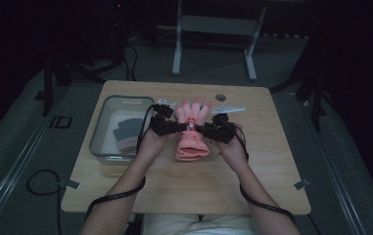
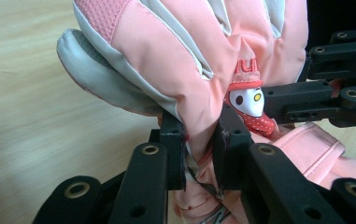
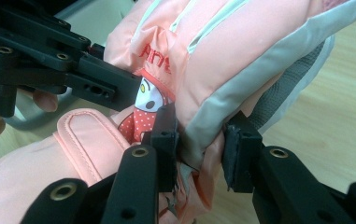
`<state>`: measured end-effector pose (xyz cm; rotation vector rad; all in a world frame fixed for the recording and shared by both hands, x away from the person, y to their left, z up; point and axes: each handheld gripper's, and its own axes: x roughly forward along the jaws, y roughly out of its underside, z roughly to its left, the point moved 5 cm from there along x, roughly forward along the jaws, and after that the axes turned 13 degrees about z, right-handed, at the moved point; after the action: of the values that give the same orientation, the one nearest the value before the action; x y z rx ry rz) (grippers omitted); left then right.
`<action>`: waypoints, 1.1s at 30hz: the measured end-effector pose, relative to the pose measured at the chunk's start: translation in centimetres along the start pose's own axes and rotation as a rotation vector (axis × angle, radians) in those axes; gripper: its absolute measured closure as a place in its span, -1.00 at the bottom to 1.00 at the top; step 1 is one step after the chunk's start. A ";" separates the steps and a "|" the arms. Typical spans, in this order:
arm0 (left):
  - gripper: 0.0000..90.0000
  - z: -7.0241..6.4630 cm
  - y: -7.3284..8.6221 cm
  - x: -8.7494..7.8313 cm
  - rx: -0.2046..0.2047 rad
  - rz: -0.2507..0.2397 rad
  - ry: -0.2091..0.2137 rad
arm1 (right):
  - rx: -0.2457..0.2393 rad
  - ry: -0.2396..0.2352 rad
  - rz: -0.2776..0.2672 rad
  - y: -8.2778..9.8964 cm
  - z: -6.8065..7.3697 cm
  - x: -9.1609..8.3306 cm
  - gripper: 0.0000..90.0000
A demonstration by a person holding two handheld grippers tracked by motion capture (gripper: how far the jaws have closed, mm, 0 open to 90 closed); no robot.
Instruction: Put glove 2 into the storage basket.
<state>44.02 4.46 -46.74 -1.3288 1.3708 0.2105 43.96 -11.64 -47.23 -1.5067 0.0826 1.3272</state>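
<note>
A pink padded glove (image 1: 192, 142) with grey trim and a small cartoon badge is held up over the middle of the wooden table (image 1: 184, 186), fingers pointing away from me. My left gripper (image 1: 178, 128) pinches its left edge. In the left gripper view the jaws (image 2: 201, 149) squeeze a fold of the glove (image 2: 166, 46) near the wrist. My right gripper (image 1: 206, 130) grips the opposite edge. The right gripper view shows its pads (image 3: 201, 149) pressing on the grey trimmed side of the glove (image 3: 222, 51). Each gripper view also shows the other gripper's black jaw (image 2: 306, 100) (image 3: 96, 86) against the badge.
A clear plastic bin (image 1: 106, 113) stands on the table's left part, with dark and grey gloves (image 1: 127, 133) inside. A round hole (image 1: 221, 97) lies near the far edge. Metal frame legs (image 1: 176, 54) stand on the floor beyond the table.
</note>
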 end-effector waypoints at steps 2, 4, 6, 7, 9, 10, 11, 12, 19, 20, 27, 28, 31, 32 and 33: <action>0.69 0.2 -0.1 -0.8 -0.005 -0.010 -0.011 | -0.003 -0.007 -0.007 -0.6 0.4 0.0 0.54; 0.69 0.5 -0.2 -1.7 -0.009 -0.023 -0.020 | -0.012 -0.010 -0.018 -1.4 0.8 0.0 0.54; 0.69 0.9 -0.2 -2.5 -0.014 -0.033 -0.030 | -0.023 -0.013 -0.022 -2.1 1.3 0.0 0.54; 0.69 1.1 -0.2 -2.9 -0.015 -0.037 -0.036 | -0.031 -0.013 -0.026 -2.5 1.6 0.0 0.54; 0.69 1.5 -0.1 -3.7 -0.026 -0.047 -0.040 | -0.044 -0.013 -0.025 -3.2 2.2 0.1 0.54; 0.69 1.8 -0.1 -4.1 -0.031 -0.051 -0.044 | -0.052 -0.014 -0.025 -3.6 2.5 0.2 0.54; 0.69 2.0 0.0 -4.5 -0.034 -0.052 -0.048 | -0.058 -0.014 -0.024 -4.0 2.8 0.3 0.54; 0.69 2.3 0.1 -4.9 -0.041 -0.056 -0.052 | -0.065 -0.014 -0.024 -4.3 3.1 0.5 0.54; 0.69 4.0 0.7 -7.8 -0.063 -0.075 -0.091 | -0.087 -0.049 -0.039 -6.6 5.4 1.5 0.54; 0.69 4.3 0.9 -8.2 -0.067 -0.080 -0.097 | -0.091 -0.052 -0.038 -6.9 5.8 1.7 0.54; 0.69 6.5 2.3 -11.0 -0.112 -0.112 -0.131 | -0.125 -0.087 -0.038 -9.2 8.4 3.3 0.54; 0.69 6.8 2.5 -11.3 -0.118 -0.116 -0.137 | -0.130 -0.094 -0.036 -9.5 8.8 3.6 0.54; 0.69 7.8 3.1 -12.3 -0.138 -0.125 -0.162 | -0.141 -0.110 -0.035 -10.4 9.9 4.4 0.54; 0.69 8.1 3.4 -12.6 -0.145 -0.127 -0.170 | -0.148 -0.116 -0.032 -10.7 10.3 4.7 0.54; 0.69 8.1 3.4 -12.6 -0.145 -0.127 -0.170 | -0.148 -0.116 -0.032 -10.7 10.3 4.7 0.54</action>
<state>42.26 18.81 -41.48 -1.4785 1.1419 0.3342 45.72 2.85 -41.90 -1.5439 -0.1151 1.4176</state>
